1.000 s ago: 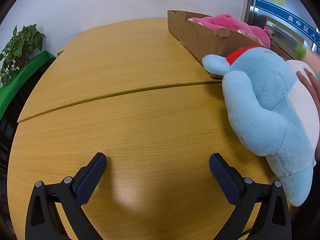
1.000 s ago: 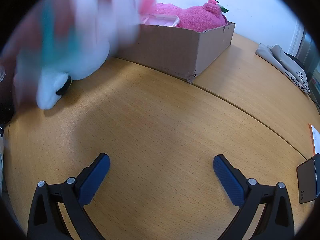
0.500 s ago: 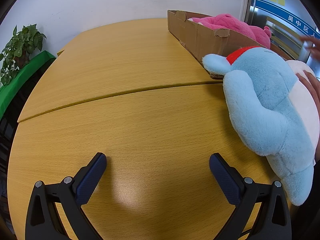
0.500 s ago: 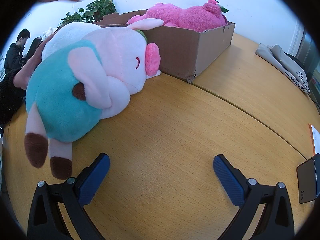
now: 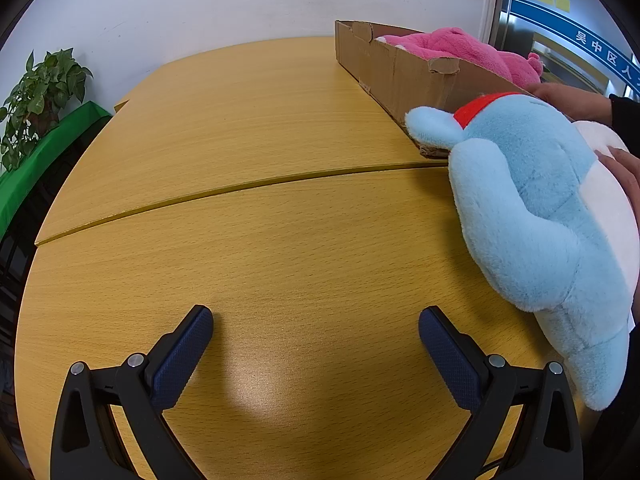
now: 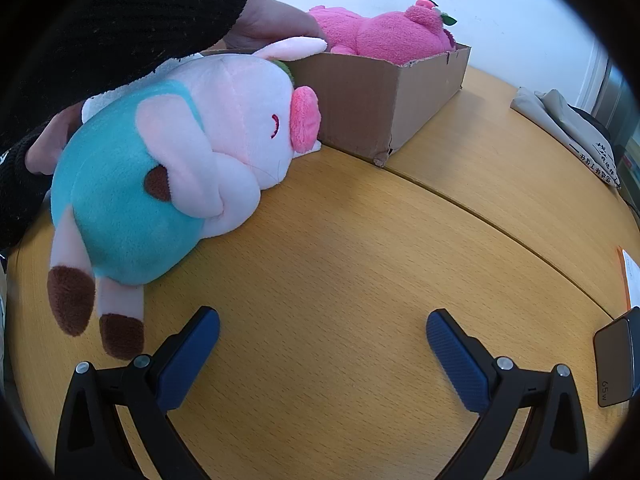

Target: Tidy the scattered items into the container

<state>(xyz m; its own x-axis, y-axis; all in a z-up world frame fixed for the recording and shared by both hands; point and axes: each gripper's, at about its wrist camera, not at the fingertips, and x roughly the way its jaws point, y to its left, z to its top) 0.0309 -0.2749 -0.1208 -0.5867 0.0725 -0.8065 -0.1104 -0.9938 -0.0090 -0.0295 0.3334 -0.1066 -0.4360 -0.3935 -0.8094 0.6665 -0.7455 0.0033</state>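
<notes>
At upper right of the left wrist view, a cardboard box is seen on the wooden table, with a pink plush already lying inside it; that much of the tidying can be judged done. Just in front of the box, at the right edge of the same view, a blue plush with a red collar lies on the table, and a bare hand is laid on its white belly. In the right wrist view, the box sits at upper centre, and a pig plush in a teal outfit lies at centre left, its snout touching or almost touching the box wall. A hand in a black sleeve reaches over it toward the box rim. Two toys are thus judged left to be put away. The left gripper is held low over bare table at bottom centre, its blue pads spread wide with nothing between them; the right gripper is likewise spread and empty, with the pig's brown feet just beside its left finger. Neither toy has been gripped yet.
</notes>
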